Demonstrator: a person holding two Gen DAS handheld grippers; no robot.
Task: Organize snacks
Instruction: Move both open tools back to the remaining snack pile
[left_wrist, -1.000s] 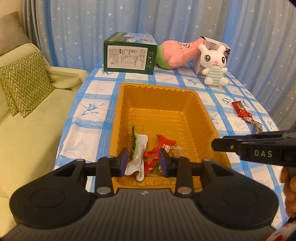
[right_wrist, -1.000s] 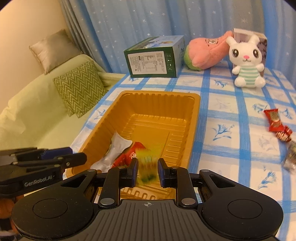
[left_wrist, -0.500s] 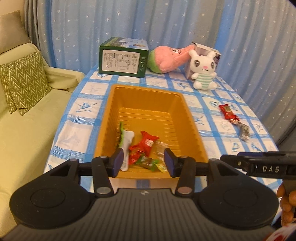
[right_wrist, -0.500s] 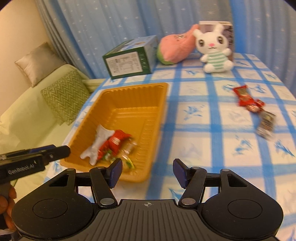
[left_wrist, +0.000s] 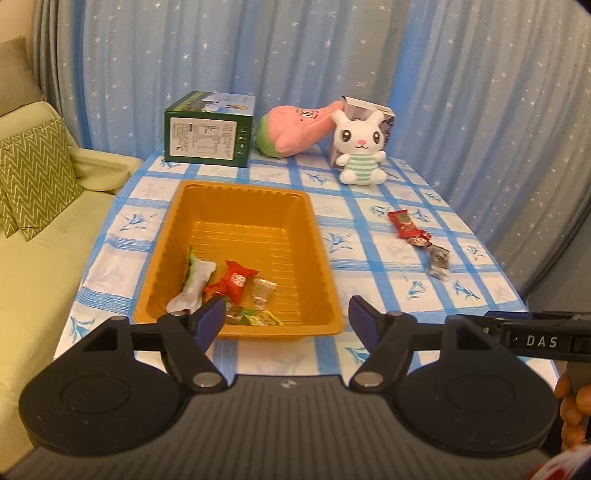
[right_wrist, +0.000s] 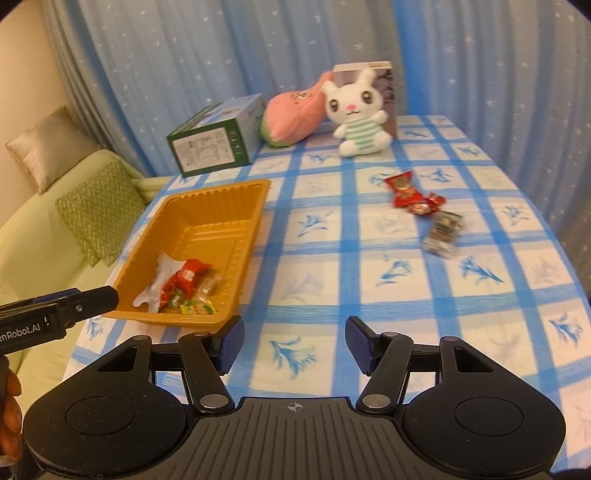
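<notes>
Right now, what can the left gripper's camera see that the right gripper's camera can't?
Only the left wrist view shows the right gripper from the side, marked DAS. Only the right wrist view shows the left gripper from the side, and the beige pillow whole. Both show the orange tray of snacks, the bunny, the green box and three loose snacks on the table.

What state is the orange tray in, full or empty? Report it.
Partly filled. The orange tray holds a few snack packets bunched at its near end; the far half shows bare ribbed floor.
</notes>
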